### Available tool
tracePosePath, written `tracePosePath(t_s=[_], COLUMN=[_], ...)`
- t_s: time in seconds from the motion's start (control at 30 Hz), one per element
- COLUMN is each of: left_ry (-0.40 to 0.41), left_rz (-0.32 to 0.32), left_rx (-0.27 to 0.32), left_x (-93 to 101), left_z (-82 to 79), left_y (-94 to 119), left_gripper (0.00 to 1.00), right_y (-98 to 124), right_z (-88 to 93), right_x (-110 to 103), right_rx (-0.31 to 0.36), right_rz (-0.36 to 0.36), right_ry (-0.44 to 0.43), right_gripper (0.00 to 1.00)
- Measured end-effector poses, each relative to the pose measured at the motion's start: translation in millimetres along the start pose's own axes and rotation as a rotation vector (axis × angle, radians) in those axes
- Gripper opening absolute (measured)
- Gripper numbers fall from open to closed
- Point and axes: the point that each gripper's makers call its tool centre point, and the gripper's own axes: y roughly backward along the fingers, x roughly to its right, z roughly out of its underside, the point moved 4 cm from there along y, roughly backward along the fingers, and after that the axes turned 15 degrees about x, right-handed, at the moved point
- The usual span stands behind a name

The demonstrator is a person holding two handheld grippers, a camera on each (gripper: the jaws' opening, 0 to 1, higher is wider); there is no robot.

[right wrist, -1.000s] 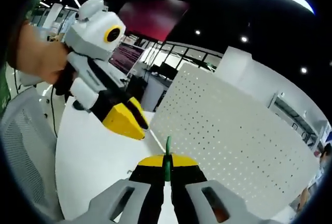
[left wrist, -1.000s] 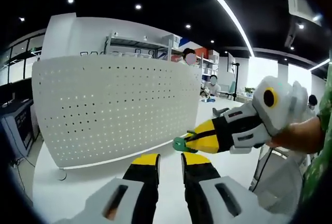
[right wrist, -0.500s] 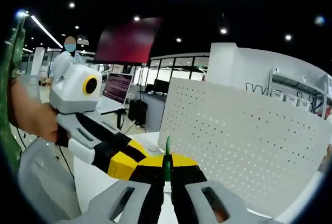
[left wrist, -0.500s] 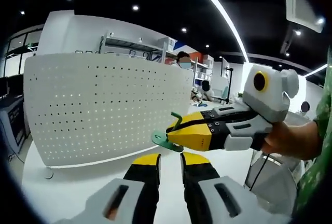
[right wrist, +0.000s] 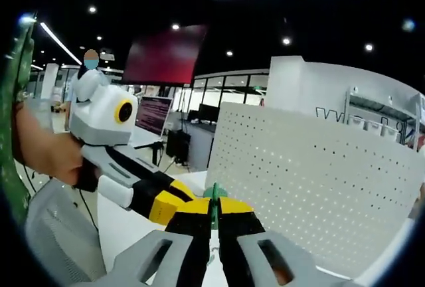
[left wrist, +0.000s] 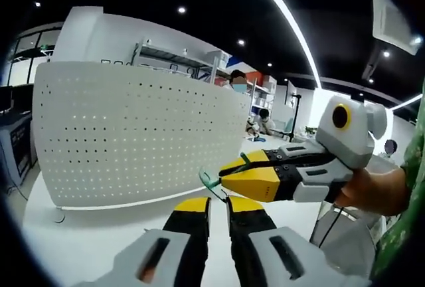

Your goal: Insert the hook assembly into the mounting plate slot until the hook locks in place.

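The right gripper [right wrist: 212, 219] has its fingers clamped on the green hook [right wrist: 214, 197], held off the table for aiming. The left gripper [left wrist: 210, 208], fingers slightly apart, waits empty alongside. Beyond stands the white pegboard [left wrist: 133, 134], upright.

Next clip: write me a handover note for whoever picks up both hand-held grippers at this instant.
Right hand-held gripper: shut on the green hook, held in the air in front of the pegboard.
Left hand-held gripper: jaws slightly apart, holding nothing, just below the hook.
Pegboard: stands upright on the white table; no hook on it that I can see.
Done: hook picked up and brought near the board.
Left: push the hook into a slot in the pegboard until it locks, probably steadying with the left.
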Motion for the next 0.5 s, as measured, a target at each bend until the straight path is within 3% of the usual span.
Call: tracePosePath(t_s=[0.5], left_ry=[-0.112], left_rz=[0.018], left_rx=[0.015], left_x=[-2.4], left_z=[-6.0], left_y=[-2.6], left_gripper=[0.04], right_y=[-0.5], right_z=[3.1], right_x=[0.6], right_rx=[-0.013], right_rz=[-0.003], right_ry=[-0.022], right_gripper=[0.01])
